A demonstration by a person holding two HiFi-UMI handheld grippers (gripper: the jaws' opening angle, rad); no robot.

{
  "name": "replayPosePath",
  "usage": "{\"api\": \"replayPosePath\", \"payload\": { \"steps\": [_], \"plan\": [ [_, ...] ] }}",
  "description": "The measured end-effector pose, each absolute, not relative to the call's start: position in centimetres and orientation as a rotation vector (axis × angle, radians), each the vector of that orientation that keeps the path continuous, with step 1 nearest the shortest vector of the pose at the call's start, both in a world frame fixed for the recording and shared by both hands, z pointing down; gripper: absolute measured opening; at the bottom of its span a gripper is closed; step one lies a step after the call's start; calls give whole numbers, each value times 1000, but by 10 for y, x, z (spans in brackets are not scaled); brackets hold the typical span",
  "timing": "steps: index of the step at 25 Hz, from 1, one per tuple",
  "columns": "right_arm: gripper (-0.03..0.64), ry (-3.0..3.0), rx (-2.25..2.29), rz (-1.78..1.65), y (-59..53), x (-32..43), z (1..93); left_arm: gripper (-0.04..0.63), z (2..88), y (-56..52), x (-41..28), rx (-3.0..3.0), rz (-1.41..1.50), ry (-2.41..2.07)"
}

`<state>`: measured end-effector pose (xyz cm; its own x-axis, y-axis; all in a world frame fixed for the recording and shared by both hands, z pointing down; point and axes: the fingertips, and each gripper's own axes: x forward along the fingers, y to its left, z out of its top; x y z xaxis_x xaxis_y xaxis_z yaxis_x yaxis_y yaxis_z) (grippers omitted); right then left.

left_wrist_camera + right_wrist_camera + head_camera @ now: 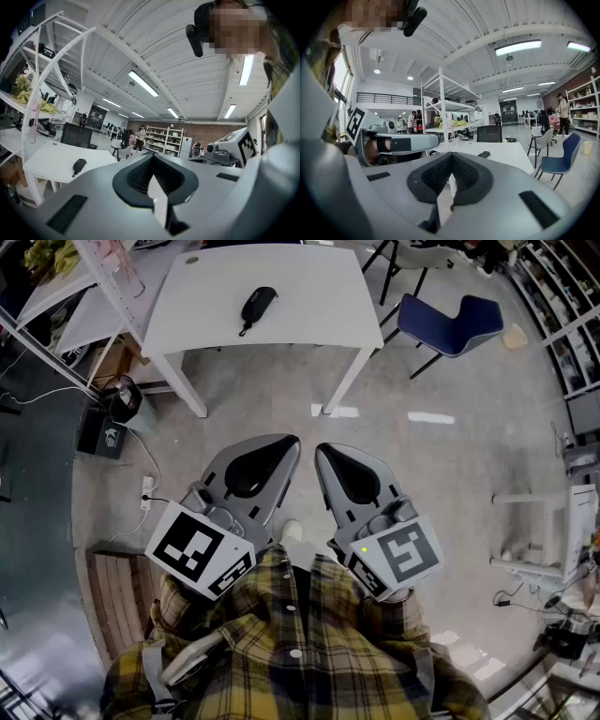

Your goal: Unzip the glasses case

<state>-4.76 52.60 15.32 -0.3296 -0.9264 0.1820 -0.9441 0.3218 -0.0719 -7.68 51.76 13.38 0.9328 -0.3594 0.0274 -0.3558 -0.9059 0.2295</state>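
Standing well back from the white table [309, 296], the person holds the left gripper [289, 444] and right gripper [322, 451] side by side near the chest. Both have their jaws pressed together on nothing. The glasses case [258, 306] lies on the table, out of reach, so the approach probably has not begun.

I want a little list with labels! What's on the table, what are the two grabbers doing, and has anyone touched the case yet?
case: black case lying on the table, nothing touching it
table: white table, across the floor from the person
left gripper: left gripper shut, empty, held close to the person
right gripper: right gripper shut, empty, beside the left one
chair: blue chair, right of the table
zip: too small to see
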Motion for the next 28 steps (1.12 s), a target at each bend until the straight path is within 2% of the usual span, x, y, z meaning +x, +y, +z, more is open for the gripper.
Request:
{"api": "replayPosePath", "payload": {
  "steps": [15,28],
  "plan": [
    [-2,-2488,1746,280,540,-17,157,6,136,527,-56,2851,-25,-595],
    [-2,-2532,1653,357,490,-36,179,6,162,468,-87,2788,-11,-723]
  ]
}}
